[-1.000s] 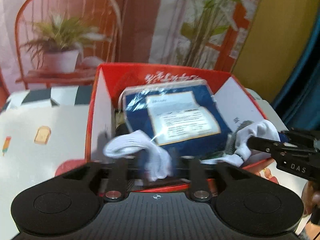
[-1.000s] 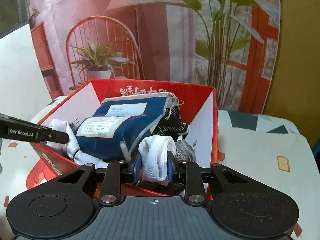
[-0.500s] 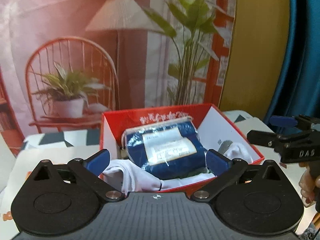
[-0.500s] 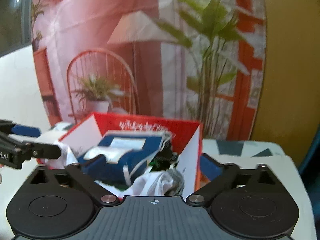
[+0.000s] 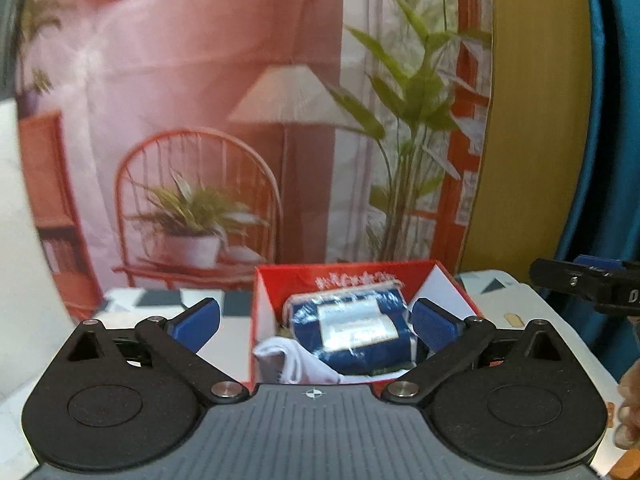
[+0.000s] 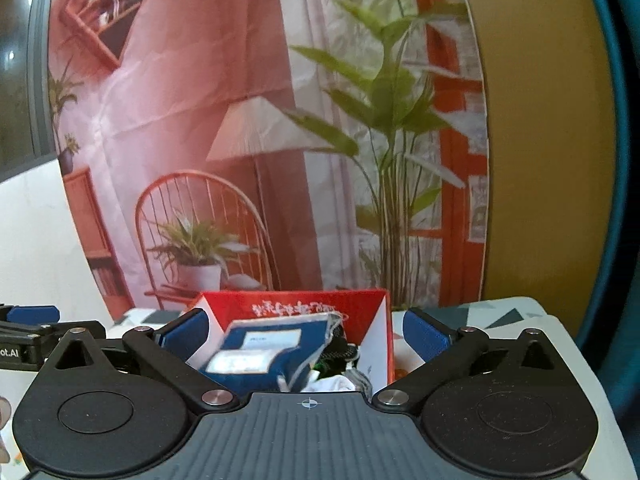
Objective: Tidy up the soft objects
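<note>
Both grippers (image 5: 316,322) (image 6: 304,334) have let go (jaws spread, empty), socks (image 5: 292,364) in red box (image 5: 360,272).

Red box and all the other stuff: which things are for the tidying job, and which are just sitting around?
For the job:
red box
white socks in the box
blue wrapped package in the box
left gripper, open, empty
right gripper, open, empty

Just around:
room-scene backdrop
patterned tablecloth
blue curtain
</note>
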The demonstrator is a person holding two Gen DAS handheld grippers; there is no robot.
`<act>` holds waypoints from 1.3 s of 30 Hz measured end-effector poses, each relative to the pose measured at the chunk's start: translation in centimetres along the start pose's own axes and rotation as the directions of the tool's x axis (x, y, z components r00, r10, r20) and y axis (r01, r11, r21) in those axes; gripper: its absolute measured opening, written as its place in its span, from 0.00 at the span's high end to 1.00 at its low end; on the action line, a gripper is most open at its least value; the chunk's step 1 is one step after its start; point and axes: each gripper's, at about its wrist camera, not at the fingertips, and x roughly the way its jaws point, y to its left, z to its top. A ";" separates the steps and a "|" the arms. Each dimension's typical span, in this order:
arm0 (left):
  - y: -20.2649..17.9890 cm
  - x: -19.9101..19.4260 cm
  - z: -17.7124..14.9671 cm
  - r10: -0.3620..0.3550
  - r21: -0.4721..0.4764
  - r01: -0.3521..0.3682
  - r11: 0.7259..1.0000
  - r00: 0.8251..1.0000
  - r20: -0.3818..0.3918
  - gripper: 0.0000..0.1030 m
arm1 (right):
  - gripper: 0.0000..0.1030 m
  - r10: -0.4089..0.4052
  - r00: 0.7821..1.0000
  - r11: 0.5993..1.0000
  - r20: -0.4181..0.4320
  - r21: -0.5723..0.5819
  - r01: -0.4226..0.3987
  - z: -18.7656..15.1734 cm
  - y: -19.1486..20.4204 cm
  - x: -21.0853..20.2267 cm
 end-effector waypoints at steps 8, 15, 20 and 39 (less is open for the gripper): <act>-0.5 -5.6 0.9 0.058 -0.026 -0.056 0.998 0.997 0.052 0.00 | 0.00 0.019 0.998 1.000 0.055 0.015 -0.020 1.4 1.6 -5.8; -0.3 -9.6 0.5 0.071 -0.052 -0.068 0.996 0.996 0.055 0.00 | 0.00 -0.003 0.998 1.000 0.069 0.007 0.003 1.5 2.6 -10.6; -0.5 -12.5 -0.1 0.088 -0.045 -0.084 0.995 0.993 0.074 0.00 | 0.00 -0.007 0.997 1.000 0.072 0.026 0.005 1.4 3.2 -13.3; -0.7 -16.0 -1.2 0.104 -0.063 -0.098 0.993 0.990 0.095 0.00 | 0.00 -0.059 0.996 0.997 0.072 -0.053 0.063 0.0 5.9 -17.6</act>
